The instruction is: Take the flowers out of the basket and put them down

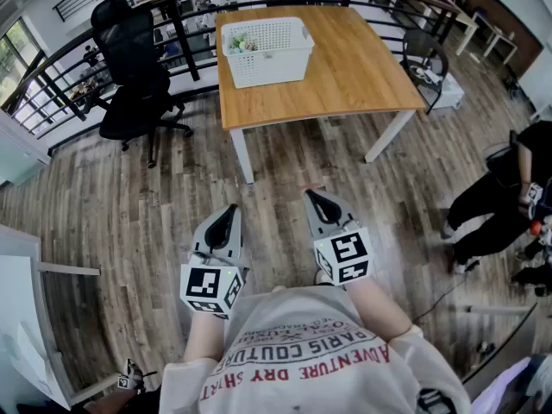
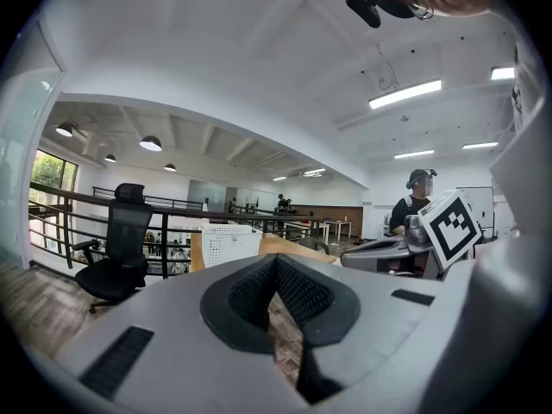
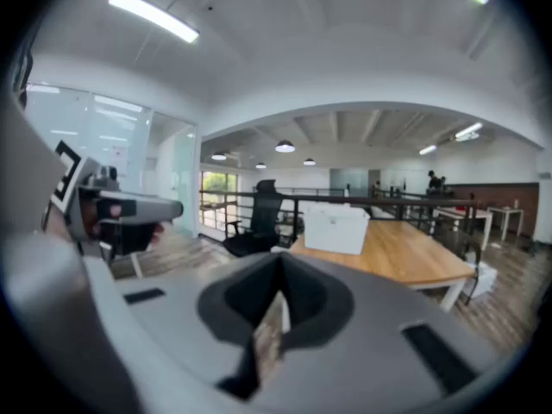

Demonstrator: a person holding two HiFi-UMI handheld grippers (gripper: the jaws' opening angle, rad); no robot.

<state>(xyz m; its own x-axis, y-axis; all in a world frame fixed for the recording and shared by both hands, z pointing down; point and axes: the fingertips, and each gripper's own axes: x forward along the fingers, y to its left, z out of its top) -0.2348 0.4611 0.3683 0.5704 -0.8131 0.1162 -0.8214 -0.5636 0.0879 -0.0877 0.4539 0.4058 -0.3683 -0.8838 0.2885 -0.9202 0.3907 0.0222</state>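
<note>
Fingers [image 2: 246, 296] of both grippers, ribbed black pads in grey shells, press together on nothing. Left gripper [image 1: 229, 209] and right gripper [image 1: 314, 195] hang over plank flooring [image 1: 164, 188]. Farther off, one perforated white basket [image 1: 276, 65] stands on one wooden table [image 1: 354, 67]; only the head view shows flowers [image 1: 240, 43] inside it.

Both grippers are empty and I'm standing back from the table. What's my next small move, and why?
Probably step toward the table. The flowers sit in the white basket on it, well ahead of you, while the left gripper and right gripper hang shut and empty over the floor.
</note>
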